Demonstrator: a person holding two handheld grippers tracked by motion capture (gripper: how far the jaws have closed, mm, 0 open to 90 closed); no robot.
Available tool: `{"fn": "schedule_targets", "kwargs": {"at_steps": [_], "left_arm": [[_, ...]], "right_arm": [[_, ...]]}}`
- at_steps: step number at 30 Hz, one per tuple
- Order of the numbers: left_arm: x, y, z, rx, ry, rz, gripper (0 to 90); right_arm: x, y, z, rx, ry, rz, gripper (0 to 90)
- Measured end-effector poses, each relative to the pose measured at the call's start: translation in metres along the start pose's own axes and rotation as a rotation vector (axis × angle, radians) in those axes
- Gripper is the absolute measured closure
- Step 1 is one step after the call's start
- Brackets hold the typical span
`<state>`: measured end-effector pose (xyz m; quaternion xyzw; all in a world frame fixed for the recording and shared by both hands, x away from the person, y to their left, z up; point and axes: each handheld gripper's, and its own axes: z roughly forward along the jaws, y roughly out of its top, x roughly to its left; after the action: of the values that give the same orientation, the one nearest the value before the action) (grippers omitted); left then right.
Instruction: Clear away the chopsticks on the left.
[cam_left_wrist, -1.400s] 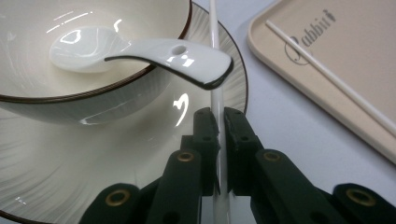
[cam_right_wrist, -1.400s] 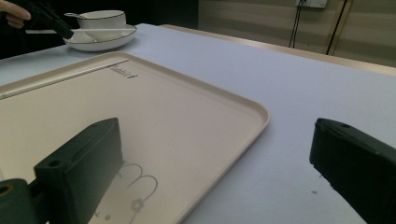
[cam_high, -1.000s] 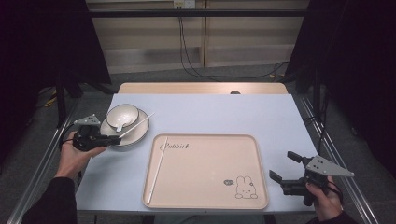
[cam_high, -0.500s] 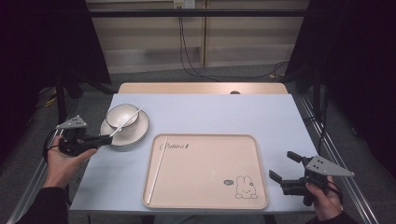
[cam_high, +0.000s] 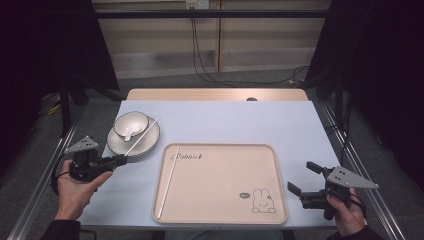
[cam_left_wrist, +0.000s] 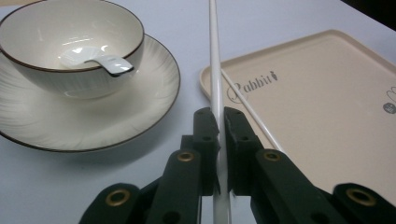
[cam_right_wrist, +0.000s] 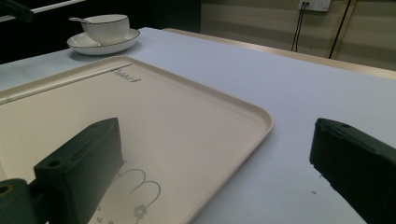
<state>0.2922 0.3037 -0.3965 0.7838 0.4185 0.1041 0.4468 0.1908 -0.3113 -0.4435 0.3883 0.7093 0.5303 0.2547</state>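
The left gripper (cam_high: 120, 160) had its fingers clamped on a chopstick (cam_high: 142, 137) pointing away over the plate (cam_high: 116, 144), its mate (cam_high: 168, 181) lying lengthwise in the tray (cam_high: 220, 220) to its right.

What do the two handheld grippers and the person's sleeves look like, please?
Both the left gripper and the right gripper are black with two blocky jaws, brass-coloured pivot pins, a grey three-cornered plate on top and a black cable. The sleeves are dark.

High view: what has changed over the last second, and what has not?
The left gripper, jaws shut on a white chopstick, drew back from the bowl and saucer, toward the table's near left edge. The right gripper, the tray and its chopstick kept their places.
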Motion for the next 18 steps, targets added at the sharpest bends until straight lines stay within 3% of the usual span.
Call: {"fn": "schedule_targets", "kwargs": {"at_steps": [4, 7, 9, 12, 13, 18], "left_arm": [[-0.014, -0.001, -0.002, 0.016, 0.003, 0.007, 84.4], [-0.022, -0.004, -0.003, 0.011, -0.001, -0.01, 84.4], [-0.027, -0.006, -0.003, 0.011, 0.017, -0.017, 84.4], [-0.032, -0.009, -0.006, 0.0, 0.063, -0.067, 84.4], [-0.032, -0.011, -0.006, -0.014, 0.057, -0.079, 84.4], [-0.045, -0.016, -0.006, -0.006, 0.09, -0.108, 84.4]], "right_arm": [[0.0, 0.0, 0.0, 0.0, -0.001, -0.004, 1.9], [0.0, 0.001, 0.001, -0.003, 0.002, -0.005, 1.9], [0.0, 0.0, 0.001, -0.004, 0.0, -0.005, 1.9], [0.0, 0.001, 0.0, -0.003, 0.002, -0.007, 2.0], [0.001, 0.001, 0.0, -0.004, 0.005, -0.009, 1.9], [0.0, 0.001, 0.0, -0.001, 0.004, -0.011, 2.0]]}}
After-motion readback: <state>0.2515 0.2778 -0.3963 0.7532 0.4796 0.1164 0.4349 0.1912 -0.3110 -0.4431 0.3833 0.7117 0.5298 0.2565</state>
